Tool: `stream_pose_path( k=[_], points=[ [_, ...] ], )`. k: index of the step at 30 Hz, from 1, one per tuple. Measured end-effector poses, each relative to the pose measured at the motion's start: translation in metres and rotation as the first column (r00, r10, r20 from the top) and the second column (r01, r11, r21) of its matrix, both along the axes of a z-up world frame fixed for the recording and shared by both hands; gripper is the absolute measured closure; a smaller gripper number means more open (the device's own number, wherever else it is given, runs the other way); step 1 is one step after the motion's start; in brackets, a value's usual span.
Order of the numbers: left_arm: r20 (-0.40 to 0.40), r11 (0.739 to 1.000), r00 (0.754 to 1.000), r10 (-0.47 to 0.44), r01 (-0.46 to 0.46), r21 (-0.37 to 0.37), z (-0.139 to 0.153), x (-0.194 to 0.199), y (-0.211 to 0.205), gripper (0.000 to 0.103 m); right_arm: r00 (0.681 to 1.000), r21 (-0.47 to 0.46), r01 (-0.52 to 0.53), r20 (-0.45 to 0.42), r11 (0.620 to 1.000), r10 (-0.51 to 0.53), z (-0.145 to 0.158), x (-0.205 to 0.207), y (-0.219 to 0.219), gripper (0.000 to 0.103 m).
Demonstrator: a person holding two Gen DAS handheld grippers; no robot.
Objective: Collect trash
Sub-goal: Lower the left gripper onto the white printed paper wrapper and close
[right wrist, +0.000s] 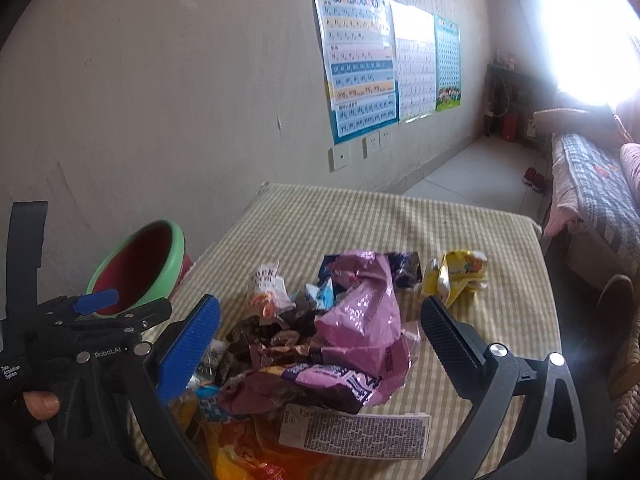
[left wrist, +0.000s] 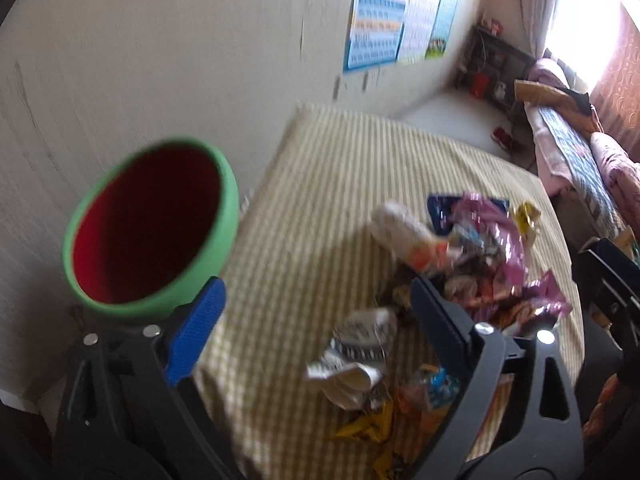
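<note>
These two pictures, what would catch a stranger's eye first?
Most striking is the heap of crumpled snack wrappers in the middle of the striped table, with a shiny pink bag on top. Next comes the green bowl with a red inside at the table's left edge by the wall. Both the left gripper and the right gripper stand open over the heap.
</note>
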State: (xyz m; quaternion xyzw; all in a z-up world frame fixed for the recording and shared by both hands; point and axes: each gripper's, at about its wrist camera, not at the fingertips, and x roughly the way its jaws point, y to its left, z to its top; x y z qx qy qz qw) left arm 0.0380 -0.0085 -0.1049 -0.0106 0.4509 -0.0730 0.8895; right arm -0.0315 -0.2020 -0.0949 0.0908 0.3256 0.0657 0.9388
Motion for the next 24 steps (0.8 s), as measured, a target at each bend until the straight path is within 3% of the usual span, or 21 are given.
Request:
stream_pose_path(
  k=[2,5,11,16,19,24],
  points=[
    [-0.057,1.000,0.998,-0.001,0.000,-0.016,-0.012,0.004,0.000,0.028,0.999,0.035,-0.003,-0.032,0.999,0.004,-0.009,0.002,-0.001,0.007],
    [-0.112,0.999,0.994,-0.015,0.010,-0.045,-0.025,0.006,0.001,0.034,0.996,0.126,-0.012,-0.090,0.992,0.023,-0.019,0.007,-0.006,0.007],
    [-0.175,0.996,0.982,-0.077,0.068,-0.061,-0.044,0.010,-0.011,0.034,0.980,0.188,0.041,-0.200,0.981,-0.003,-0.039,0.013,-0.018,0.007],
    [-0.193,0.996,0.977,-0.085,0.076,-0.054,-0.053,0.009,-0.017,0.034,0.979,0.210,0.071,-0.201,0.975,-0.028,-0.040,0.010,-0.026,0.007],
    [-0.169,0.997,0.983,-0.068,0.060,-0.051,-0.051,0.008,-0.014,0.027,0.983,0.210,0.072,-0.183,0.975,-0.033,-0.034,0.005,-0.031,0.007],
    [-0.182,0.997,0.982,-0.054,0.042,-0.069,-0.057,0.008,-0.007,0.026,0.967,0.219,0.085,-0.252,0.972,-0.028,-0.052,-0.001,-0.037,0.007]
  ],
)
